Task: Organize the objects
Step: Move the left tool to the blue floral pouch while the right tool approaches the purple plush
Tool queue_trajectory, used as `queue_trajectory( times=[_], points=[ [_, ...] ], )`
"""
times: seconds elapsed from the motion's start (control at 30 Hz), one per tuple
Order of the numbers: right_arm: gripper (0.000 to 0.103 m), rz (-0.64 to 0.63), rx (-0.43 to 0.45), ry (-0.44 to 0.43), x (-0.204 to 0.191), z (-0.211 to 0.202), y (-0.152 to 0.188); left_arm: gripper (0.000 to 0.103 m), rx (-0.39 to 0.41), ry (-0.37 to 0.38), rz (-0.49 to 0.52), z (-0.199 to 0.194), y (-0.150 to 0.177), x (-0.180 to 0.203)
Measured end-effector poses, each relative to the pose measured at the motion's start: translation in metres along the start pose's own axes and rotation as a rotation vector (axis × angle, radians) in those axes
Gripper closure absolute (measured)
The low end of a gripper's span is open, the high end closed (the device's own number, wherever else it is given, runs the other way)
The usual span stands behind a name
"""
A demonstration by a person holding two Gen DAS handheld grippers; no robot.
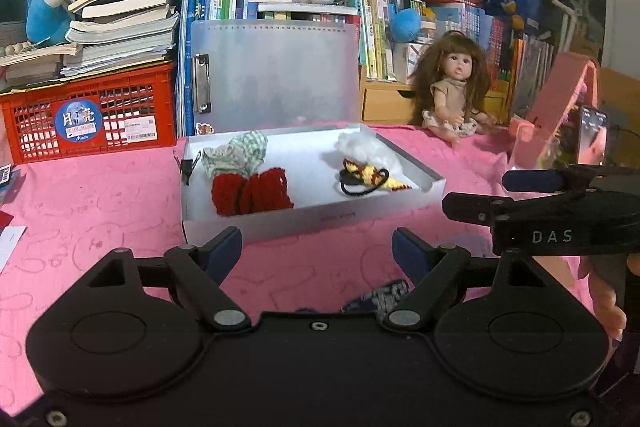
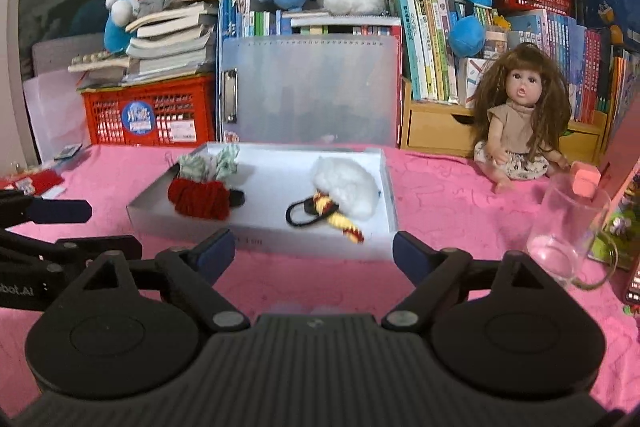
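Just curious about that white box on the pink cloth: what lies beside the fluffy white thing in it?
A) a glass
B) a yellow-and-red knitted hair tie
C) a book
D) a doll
B: the yellow-and-red knitted hair tie lies against the white fluffy piece inside the white box.

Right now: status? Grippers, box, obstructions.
Left gripper and right gripper open, empty, short of the white box. Hair ties inside: red, white fluffy. Glass stands right, clear of approach.

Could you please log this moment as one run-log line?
left hand-held gripper: open, empty | right hand-held gripper: open, empty | white box: holds hair ties
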State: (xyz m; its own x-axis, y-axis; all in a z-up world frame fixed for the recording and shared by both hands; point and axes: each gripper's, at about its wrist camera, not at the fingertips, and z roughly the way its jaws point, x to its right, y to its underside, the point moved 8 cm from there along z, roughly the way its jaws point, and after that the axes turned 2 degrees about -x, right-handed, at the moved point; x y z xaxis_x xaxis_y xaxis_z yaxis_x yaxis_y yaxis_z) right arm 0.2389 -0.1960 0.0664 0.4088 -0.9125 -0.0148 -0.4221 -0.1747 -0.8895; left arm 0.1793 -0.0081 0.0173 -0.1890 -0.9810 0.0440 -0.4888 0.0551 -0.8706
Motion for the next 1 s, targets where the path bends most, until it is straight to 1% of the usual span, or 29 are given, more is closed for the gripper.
queue_trajectory(
  times=[0.2,0.43,0.67,0.87,0.93,1.0],
  points=[
    [0.01,0.026,-0.029,-0.001,0.003,-0.001,0.019,0.021,-0.021,-0.001,-0.011,-0.005,0.018,0.001],
    [0.01,0.016,-0.054,0.007,0.003,-0.001,0.039,0.021,-0.047,-0.01,-0.029,-0.005,0.036,-0.002],
    [0.009,0.001,-0.062,0.006,0.001,-0.002,0.053,0.021,-0.063,-0.022,-0.021,-0.008,0.052,-0.001],
    [0.009,0.028,-0.063,-0.005,-0.001,0.002,0.064,0.021,-0.069,-0.028,-0.026,-0.011,0.063,0.001],
    [0.009,0.028,-0.058,-0.001,-0.002,0.002,0.064,0.023,-0.068,-0.028,-0.027,-0.012,0.065,0.001],
    [0.008,0.026,-0.055,0.002,-0.002,0.002,0.064,0.028,-0.071,-0.022,-0.031,-0.012,0.066,0.001]
  ],
)
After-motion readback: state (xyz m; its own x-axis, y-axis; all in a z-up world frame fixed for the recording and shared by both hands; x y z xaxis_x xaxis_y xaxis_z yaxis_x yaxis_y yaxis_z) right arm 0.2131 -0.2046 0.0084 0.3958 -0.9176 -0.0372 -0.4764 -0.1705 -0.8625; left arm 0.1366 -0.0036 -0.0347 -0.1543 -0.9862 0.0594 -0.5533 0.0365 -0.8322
